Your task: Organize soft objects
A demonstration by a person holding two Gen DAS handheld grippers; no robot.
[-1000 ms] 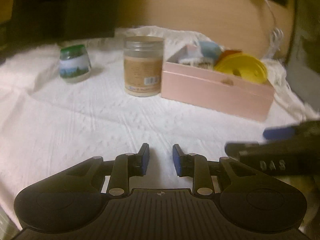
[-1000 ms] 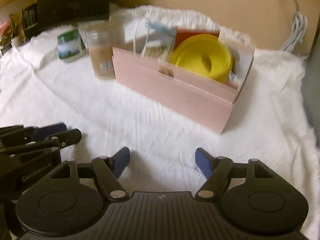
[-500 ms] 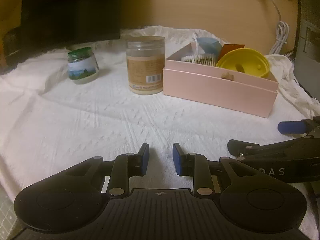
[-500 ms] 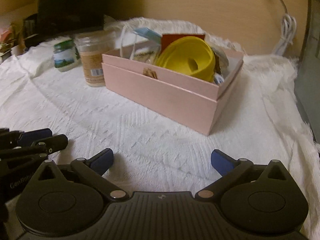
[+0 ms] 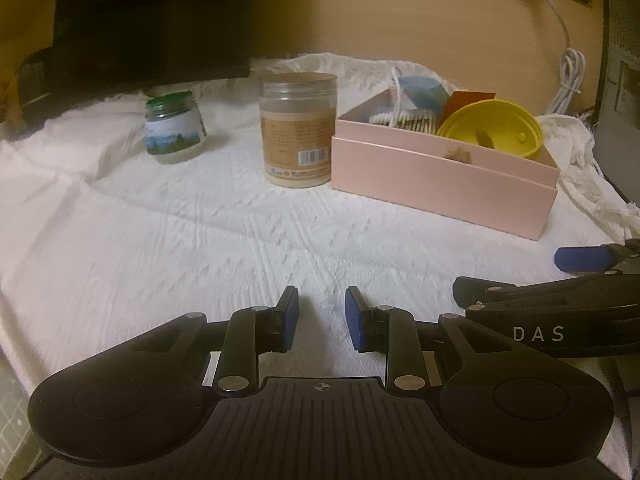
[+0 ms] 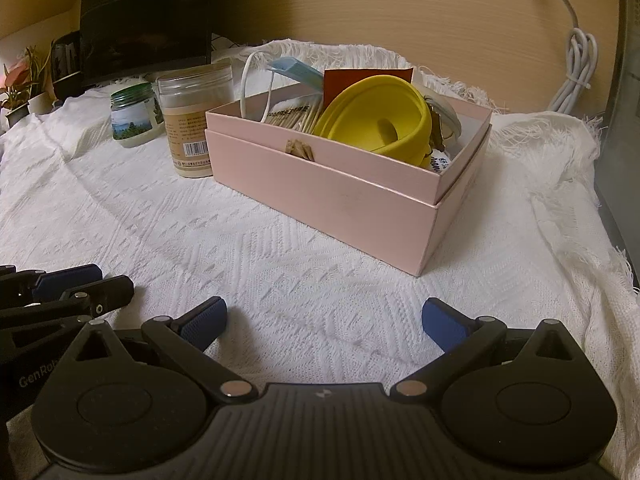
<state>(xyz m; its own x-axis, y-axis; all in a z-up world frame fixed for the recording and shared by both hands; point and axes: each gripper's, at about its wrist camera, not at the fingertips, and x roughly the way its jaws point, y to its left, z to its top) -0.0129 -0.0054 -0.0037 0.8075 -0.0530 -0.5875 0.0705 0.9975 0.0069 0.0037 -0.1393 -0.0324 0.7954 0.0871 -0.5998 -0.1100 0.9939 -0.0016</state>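
Both grippers, left (image 5: 321, 312) half-parted and right (image 6: 323, 320) spread wide, hold nothing, so reaching into the crowded box (image 6: 332, 196) you could topple the yellow bowl (image 6: 380, 120).

A broad stretch of the white woven cloth (image 5: 168, 248) lies bare over the worktop in front of both grippers, so passage forward is free there. Ahead on the right the pink box (image 6: 340, 200) blocks the way, filled above its rim by a yellow silicone funnel (image 6: 376, 120), cotton swabs (image 6: 294, 116) and a blue face mask (image 6: 296, 70). Just beside its left end stands a clear plastic jar (image 5: 296, 128), and, with a small gap between, a green-lidded glass jar (image 5: 174, 128). Behind them a dark monitor (image 6: 148, 12) and the wooden wall (image 5: 400, 20) close the back. The left gripper (image 5: 321, 314) and right gripper (image 6: 323, 318) sit close side by side.
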